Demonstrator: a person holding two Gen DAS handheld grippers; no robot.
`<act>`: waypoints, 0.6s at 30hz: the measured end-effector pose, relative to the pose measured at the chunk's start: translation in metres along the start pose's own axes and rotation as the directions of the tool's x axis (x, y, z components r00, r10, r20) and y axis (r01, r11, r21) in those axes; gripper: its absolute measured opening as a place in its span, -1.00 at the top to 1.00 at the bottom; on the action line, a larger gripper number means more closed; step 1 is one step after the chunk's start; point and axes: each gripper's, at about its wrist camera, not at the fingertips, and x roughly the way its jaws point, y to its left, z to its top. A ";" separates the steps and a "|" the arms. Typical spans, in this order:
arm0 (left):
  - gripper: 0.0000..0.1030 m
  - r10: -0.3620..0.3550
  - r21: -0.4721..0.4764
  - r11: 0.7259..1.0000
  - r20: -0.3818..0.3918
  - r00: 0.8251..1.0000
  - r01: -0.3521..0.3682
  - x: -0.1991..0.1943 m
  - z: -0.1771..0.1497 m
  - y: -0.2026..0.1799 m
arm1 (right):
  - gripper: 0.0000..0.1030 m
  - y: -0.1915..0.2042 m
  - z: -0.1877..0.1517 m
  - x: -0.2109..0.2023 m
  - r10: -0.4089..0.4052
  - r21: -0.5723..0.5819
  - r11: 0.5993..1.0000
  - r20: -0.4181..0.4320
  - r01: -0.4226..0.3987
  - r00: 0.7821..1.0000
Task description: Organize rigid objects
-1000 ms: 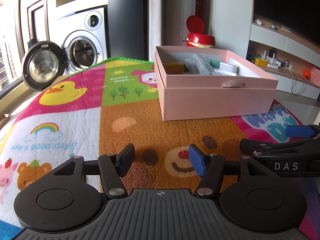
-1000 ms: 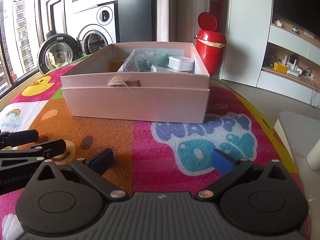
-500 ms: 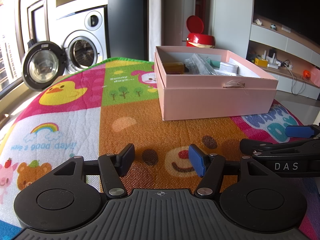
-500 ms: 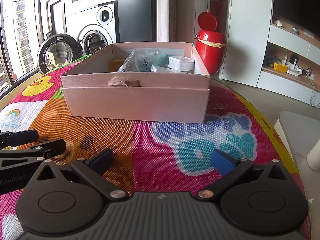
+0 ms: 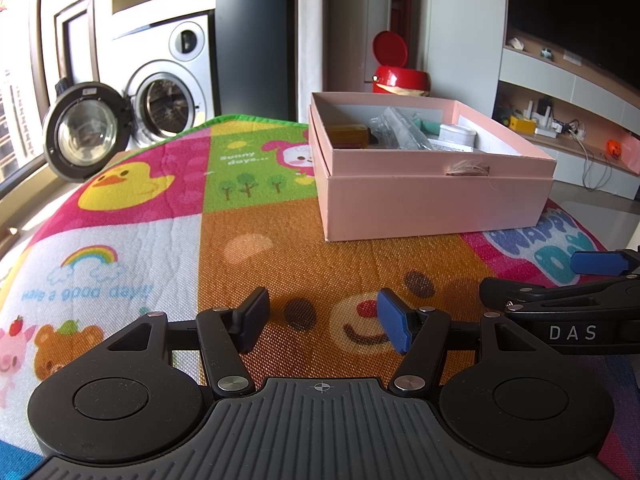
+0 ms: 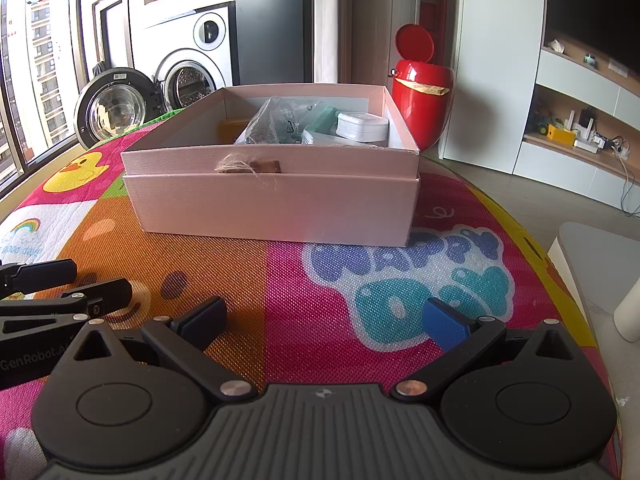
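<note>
An open pink box [image 5: 436, 204] stands on the colourful play mat [image 5: 160, 208]; it also shows in the right wrist view [image 6: 276, 208]. Inside lie a clear plastic bag [image 6: 272, 124], a white case [image 6: 362, 126], a green item [image 6: 324, 118] and a yellow-brown block [image 5: 348, 136]. My left gripper [image 5: 322, 322] is open and empty, low over the mat in front of the box. My right gripper [image 6: 326, 320] is open and empty beside it, to the right. Each gripper shows at the edge of the other's view.
A red bin [image 6: 420, 84] with a raised lid stands behind the box. A washing machine [image 5: 168, 92] with its door open is at the back left. The mat's right edge [image 6: 560, 280] drops to the floor, where a white object [image 6: 630, 312] stands.
</note>
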 end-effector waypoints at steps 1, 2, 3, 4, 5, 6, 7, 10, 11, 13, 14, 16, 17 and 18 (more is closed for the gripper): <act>-0.29 0.000 0.000 1.000 0.000 1.000 0.000 0.000 0.000 0.000 | -1.00 0.000 0.000 0.000 0.000 0.000 1.000 0.000 0.000 1.000; -0.29 -0.002 -0.002 1.000 0.000 1.000 0.002 0.000 0.000 0.001 | -1.00 0.000 0.000 0.000 0.000 0.000 1.000 0.000 0.000 1.000; -0.29 -0.005 -0.006 1.000 -0.001 1.000 0.005 0.000 0.000 0.001 | -1.00 0.000 0.000 0.000 0.000 0.000 1.000 0.000 0.000 1.000; -0.29 -0.005 -0.007 1.000 0.000 1.000 0.005 0.000 0.000 0.001 | -1.00 0.000 0.000 0.000 0.000 0.000 1.000 0.000 0.000 1.000; -0.29 -0.002 -0.002 1.000 -0.001 1.000 0.002 0.000 0.000 0.001 | -1.00 0.000 0.000 0.000 0.000 0.000 1.000 0.000 0.000 1.000; -0.29 0.002 0.002 1.000 -0.001 1.000 -0.002 0.000 0.000 0.001 | -1.00 0.000 0.000 0.000 0.000 0.000 1.000 0.000 0.000 1.000; -0.29 0.004 0.004 1.000 -0.001 1.000 -0.004 0.000 0.000 0.001 | -1.00 0.000 0.000 0.000 0.000 0.000 1.000 0.000 0.000 1.000; -0.27 -0.010 -0.008 1.000 -0.002 1.000 0.010 0.001 0.001 0.003 | -1.00 0.000 0.000 0.000 0.000 0.000 1.000 0.000 0.000 1.000; -0.27 -0.013 -0.010 1.000 -0.002 1.000 0.013 0.001 0.001 0.003 | -1.00 0.000 0.000 0.000 0.000 0.000 1.000 0.000 0.000 1.000; -0.27 -0.010 -0.005 1.000 -0.002 1.000 0.010 0.000 0.001 0.002 | -1.00 0.000 0.000 0.000 0.000 0.000 1.000 0.000 0.000 1.000; -0.27 -0.009 -0.003 1.000 -0.001 1.000 0.009 0.000 0.001 0.001 | -1.00 0.000 0.000 0.000 0.000 0.000 1.000 0.000 0.000 1.000; -0.27 -0.009 -0.004 1.000 -0.001 1.000 0.009 0.000 0.000 0.001 | -1.00 0.000 0.000 0.000 0.000 0.000 1.000 0.000 0.000 1.000; -0.27 -0.009 -0.003 1.000 -0.001 1.000 0.009 0.000 0.000 0.001 | -1.00 0.000 0.000 0.000 0.000 0.000 1.000 0.000 0.000 1.000; -0.27 -0.008 -0.003 1.000 -0.001 1.000 0.008 0.000 0.001 0.000 | -1.00 0.000 0.000 0.000 0.000 0.000 1.000 0.000 0.000 1.000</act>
